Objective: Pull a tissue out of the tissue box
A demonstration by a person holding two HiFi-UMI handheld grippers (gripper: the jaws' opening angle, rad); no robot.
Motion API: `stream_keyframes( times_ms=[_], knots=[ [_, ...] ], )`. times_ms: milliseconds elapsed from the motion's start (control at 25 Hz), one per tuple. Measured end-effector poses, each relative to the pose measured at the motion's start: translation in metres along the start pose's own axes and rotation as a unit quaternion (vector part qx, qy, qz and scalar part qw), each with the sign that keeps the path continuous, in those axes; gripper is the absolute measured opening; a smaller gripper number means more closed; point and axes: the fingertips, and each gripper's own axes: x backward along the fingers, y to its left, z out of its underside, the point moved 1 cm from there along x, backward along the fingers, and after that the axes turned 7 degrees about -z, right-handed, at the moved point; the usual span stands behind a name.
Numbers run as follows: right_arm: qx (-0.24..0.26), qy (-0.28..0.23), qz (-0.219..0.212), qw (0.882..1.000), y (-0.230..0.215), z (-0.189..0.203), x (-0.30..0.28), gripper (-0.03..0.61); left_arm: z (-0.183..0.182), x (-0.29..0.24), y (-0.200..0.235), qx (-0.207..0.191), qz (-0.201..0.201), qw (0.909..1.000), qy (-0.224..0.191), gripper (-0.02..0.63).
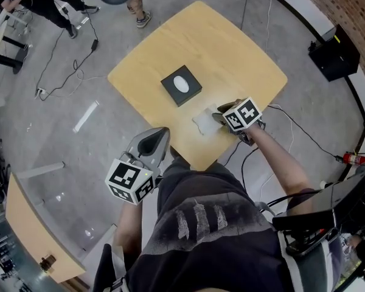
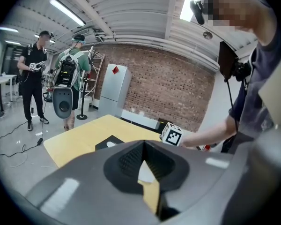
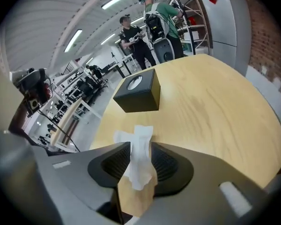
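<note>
**While the tissue stands between the right fingers, the box sits farther back**

When you look down from the head view, the left gripper [image 1: 160,135] is nearest, just off the front edge of the counter [image 1: 231,47]. Its own view shows what the head view cannot. Its fingers [image 2: 126,165] meet at the tips, and nothing is in them. Only a thin slit of wood and a bit of white shows through.

The right gripper [image 1: 218,118] is a little farther in, over the counter. From above, the tissue [image 1: 204,121] looks like a pale flat patch on the wood, right at the tips. The right gripper view shows more. There the tissue [image 3: 139,165] stands up in the gap between the two fingers [image 3: 117,163], which are a little way apart. It fills the gap near the tips, and lower down bare wood shows beside it.

Farther back, the black tissue box [image 1: 181,85] stands near the middle of the counter, well apart from both grippers. The head view shows the white oval on its top. The right gripper view shows its dark side walls too. The left gripper view shows the right gripper's marker cube [image 2: 171,135] and the arm [image 2: 210,136] behind it.

Farthest off, cables [image 1: 67,78] lie on the floor [image 1: 48,139] in the head view. Two people [image 2: 33,78] and a brick wall [image 2: 168,88] show in the left gripper view.
</note>
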Motion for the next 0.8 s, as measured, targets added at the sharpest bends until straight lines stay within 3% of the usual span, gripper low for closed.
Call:
stream_keyframes(
  times_ms=[160, 440, 800],
  knots=[
    [0.03, 0.009, 0.056, 0.998, -0.021, 0.002, 0.006, 0.231, -0.001, -0.008, -0.003, 0.0, -0.002, 1.0, 0.004, 0.002],
    [0.042, 0.002, 0.107, 0.993, -0.04, 0.007, 0.015, 0.368, -0.002, -0.008, -0.008, -0.007, 0.003, 1.0, 0.006, 0.002],
    [0.034, -0.049, 0.092, 0.994, -0.047, -0.005, 0.029, 0.374, -0.004, -0.016, -0.013, -0.011, 0.001, 0.9999, 0.009, 0.002]
  ],
)
